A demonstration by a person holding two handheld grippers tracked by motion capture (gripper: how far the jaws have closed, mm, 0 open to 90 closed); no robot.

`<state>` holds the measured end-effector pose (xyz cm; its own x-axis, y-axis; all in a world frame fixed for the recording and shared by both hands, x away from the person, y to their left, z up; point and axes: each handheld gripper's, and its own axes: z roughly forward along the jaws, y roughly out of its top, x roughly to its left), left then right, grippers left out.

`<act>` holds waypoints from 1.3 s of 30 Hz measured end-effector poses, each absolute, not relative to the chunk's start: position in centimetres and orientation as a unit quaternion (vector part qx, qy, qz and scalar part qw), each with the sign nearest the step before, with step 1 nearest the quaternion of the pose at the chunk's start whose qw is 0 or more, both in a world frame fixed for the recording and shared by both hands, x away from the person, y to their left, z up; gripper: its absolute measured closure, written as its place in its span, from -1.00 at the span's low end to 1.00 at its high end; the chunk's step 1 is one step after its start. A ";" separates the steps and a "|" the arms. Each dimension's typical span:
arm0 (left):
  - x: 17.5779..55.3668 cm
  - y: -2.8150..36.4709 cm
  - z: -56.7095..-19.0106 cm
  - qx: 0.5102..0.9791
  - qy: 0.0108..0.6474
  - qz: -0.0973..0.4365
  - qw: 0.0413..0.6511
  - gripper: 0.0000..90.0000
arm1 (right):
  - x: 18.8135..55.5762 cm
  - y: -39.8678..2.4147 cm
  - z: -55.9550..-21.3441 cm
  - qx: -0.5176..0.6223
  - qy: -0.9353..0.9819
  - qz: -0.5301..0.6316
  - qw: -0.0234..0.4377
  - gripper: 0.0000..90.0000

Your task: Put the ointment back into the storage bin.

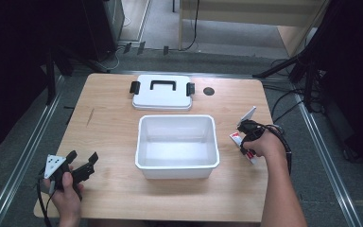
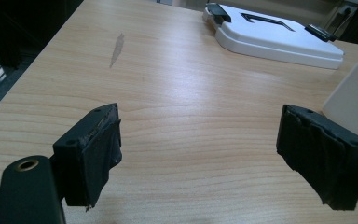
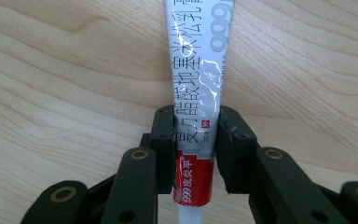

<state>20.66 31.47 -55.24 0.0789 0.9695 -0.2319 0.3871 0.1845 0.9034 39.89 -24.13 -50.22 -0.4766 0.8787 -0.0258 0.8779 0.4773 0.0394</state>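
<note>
Here the right tongs [image 3: 196, 140], near the bench's right edge, were clamped across a flat-lying ointment tube [image 3: 198, 84], its long axis in line with them, beside the open white bin [image 1: 177, 165]; the left tongs [image 2: 200, 154] stood wide, empty.

1. In the right gripper view the tube [image 3: 196, 88] runs off the top edge, so its far end is cut off; the printing there is cut through.
2. Its lower end passes between the black pads [image 3: 163, 140] of the right hand-held gripper [image 3: 196, 140], which cover its sides.
3. In the high view the person's hand [image 1: 263, 144] hides most of that tube [image 1: 237, 137]; its label is too small to read.
4. In the left gripper view the white bin [image 2: 354, 88] is cut off by the right edge; only one wall shows.
5. The lid [image 2: 272, 37] loses its far corner at the top edge.
6. The dark round mark [image 1: 209, 91] on the surface [image 1: 108, 137] is too small to identify.
</note>
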 end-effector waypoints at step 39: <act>20.7 31.5 -55.2 0.561 0.606 0.305 0.475 -0.68 | 39.1 -19.2 -34.5 0.501 0.862 0.066 0.034 0.60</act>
